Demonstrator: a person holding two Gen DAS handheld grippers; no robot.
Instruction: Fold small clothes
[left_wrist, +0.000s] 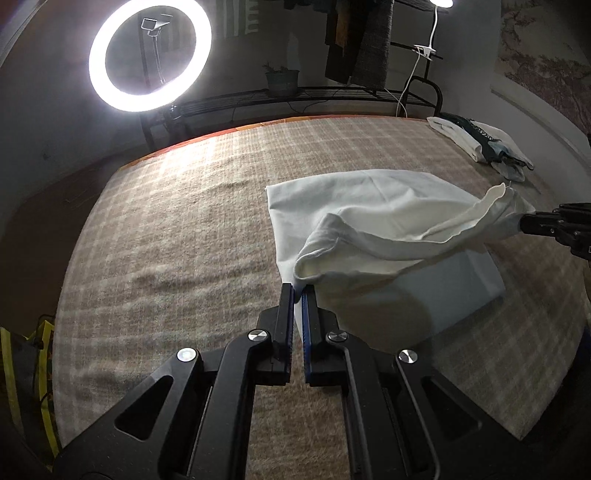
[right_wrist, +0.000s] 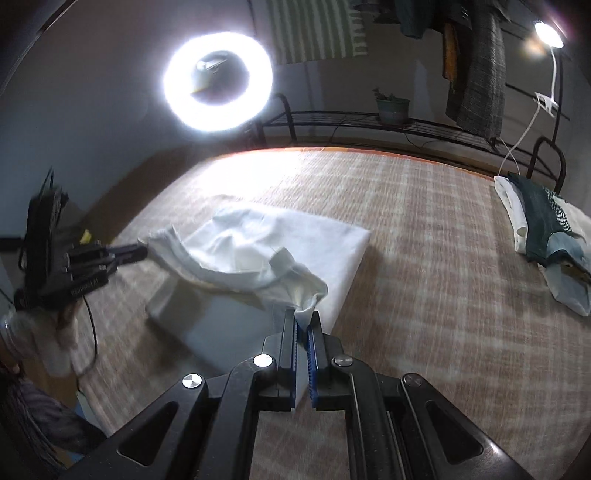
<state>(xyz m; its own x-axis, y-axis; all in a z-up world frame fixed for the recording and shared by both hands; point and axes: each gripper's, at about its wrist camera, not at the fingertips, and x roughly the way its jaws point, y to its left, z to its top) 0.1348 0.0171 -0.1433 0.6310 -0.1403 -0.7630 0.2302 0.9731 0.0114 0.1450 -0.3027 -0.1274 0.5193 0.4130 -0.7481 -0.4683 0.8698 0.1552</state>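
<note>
**Mia:** Why are both grippers holding the white cloth up like that?

**Ben:** Each one has a corner. The left gripper has its jaws clenched on one corner of the near edge. The right gripper has its jaws clenched on the other corner. With two corners held, the edge stays straight, so it can go over the rest in one neat flap.

**Mia:** Where is the rest of the cloth?

**Ben:** It lies flat on the checked blanket on the bed. Only the held edge is lifted. It sags a bit in the middle, between the two grippers.

**Mia:** So the fold is not done?

**Ben:** I think it is about half way. The flap hangs over the flat part but is not lying on it yet.

**Mia:** What is that heap in the far corner?

**Ben:** That is a pile of clothes, well apart from the white cloth. There is a white thing, a dark green thing and a pale blue thing. I cannot tell if they are folded or waiting.

**Mia:** Is there a basket or a box for the clothes?

**Ben:** I see none on the bed. There is a plant pot on the black shelf behind the bed, with a small plant in it.

**Mia:** Why is it so bright up there?

**Ben:** A ring light shines down on the bed.
</note>
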